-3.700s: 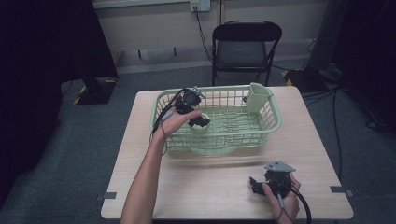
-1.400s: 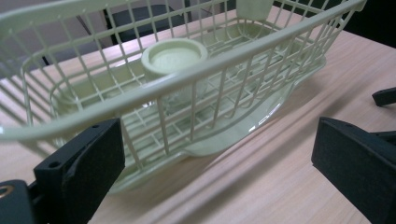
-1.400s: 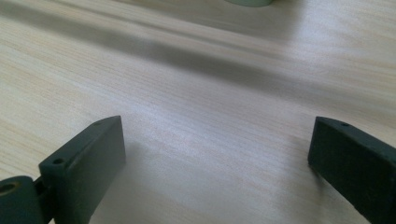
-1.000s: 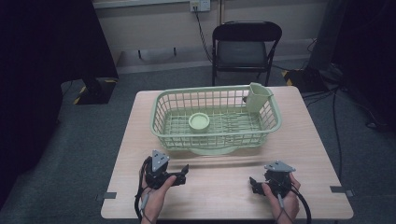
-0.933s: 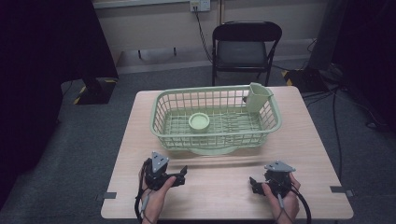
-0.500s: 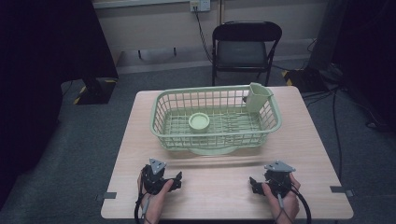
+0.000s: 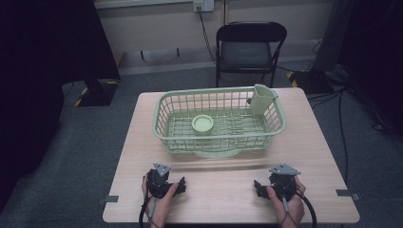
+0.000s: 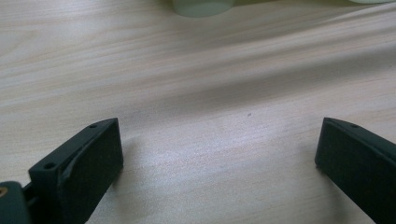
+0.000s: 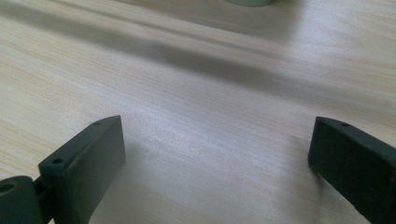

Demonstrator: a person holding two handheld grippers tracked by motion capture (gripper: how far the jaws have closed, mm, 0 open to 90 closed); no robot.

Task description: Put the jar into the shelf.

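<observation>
Now, in the high view, both grippers rest low on the near edge of the table [image 7: 223, 187], the left gripper [image 7: 177, 186] at the person's left and the right gripper [image 7: 259, 188] at the right, well apart from each other and from the basket [image 7: 164, 127]. The small green bowl [image 7: 203, 125] sits on the floor of the basket, near its middle, and a cup holder [image 7: 262, 97] hangs at the basket's far right corner. In the left gripper view, the two black jaws stand wide apart over bare wood with nothing between them, and a pale green base [image 8: 201, 6] shows at the top edge. In the right gripper view, the jaws are also spread and empty above the wood. I judge that the bowl is already placed and the hands are at rest. If more work follows, the next move calls for lifting a gripper and reaching forward over the basket rim.
</observation>
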